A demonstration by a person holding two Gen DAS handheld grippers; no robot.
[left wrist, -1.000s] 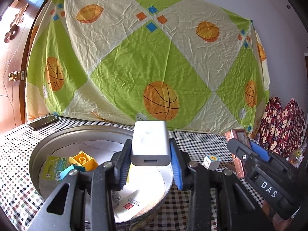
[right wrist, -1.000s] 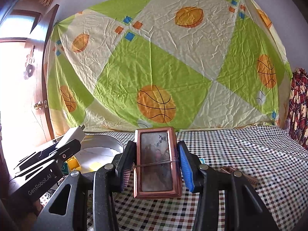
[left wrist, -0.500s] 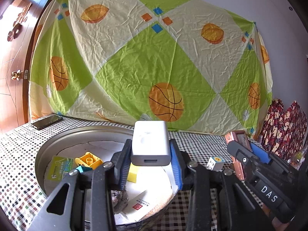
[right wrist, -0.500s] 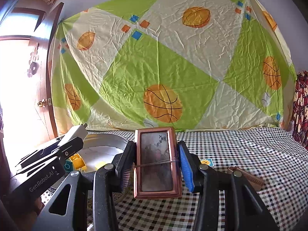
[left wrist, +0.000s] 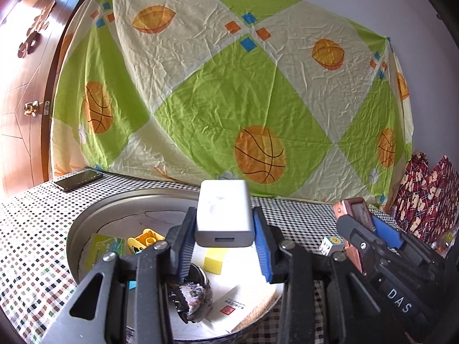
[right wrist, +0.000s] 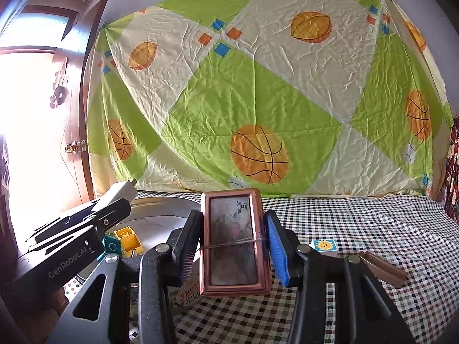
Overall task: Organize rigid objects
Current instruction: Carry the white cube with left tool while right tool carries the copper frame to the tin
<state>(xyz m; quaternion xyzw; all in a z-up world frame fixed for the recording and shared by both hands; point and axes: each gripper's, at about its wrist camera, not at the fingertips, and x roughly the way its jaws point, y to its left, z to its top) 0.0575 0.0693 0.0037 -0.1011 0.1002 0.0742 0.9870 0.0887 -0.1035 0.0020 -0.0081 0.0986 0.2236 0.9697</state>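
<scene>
left tool still pinching white charger, right tool still pinching framed picture; tin nearer.

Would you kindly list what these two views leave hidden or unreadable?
- Left wrist view: the round metal tray has its near rim cut off by the left claw, shut on the white charger.
- Left wrist view: print on the white box is too small.
- Right wrist view: the picture in the copper frame is blurred.

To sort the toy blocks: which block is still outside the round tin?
The white block with a sun picture, on the checked tablecloth right of the tin. The yellow block and teal block lie inside it.
</scene>
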